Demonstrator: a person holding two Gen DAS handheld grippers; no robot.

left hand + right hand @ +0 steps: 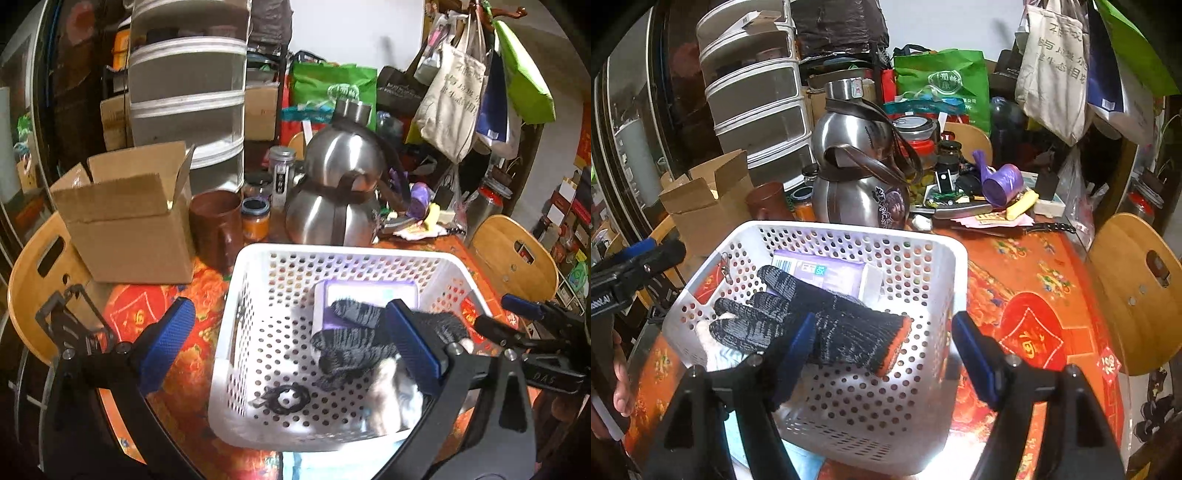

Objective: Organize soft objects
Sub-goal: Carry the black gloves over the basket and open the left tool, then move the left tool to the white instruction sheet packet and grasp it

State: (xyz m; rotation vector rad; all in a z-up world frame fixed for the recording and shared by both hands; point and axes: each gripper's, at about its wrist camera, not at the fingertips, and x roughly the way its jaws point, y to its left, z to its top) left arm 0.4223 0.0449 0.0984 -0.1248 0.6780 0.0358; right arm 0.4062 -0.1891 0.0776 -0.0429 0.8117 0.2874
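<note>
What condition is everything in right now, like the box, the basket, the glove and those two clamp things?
Left gripper: open, nothing held.
Right gripper: open, nothing held.
Black glove: lying loose in the basket, on a purple packet.
White basket: upright on the table, partly filled.
Purple packet: flat in the basket, under the glove.
Cardboard box: flaps open.
Steel flask: upright, capped.

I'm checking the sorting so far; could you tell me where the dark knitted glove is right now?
The glove lies inside the white perforated basket, partly on a purple packet, in both wrist views; neither open gripper grips it.
</note>
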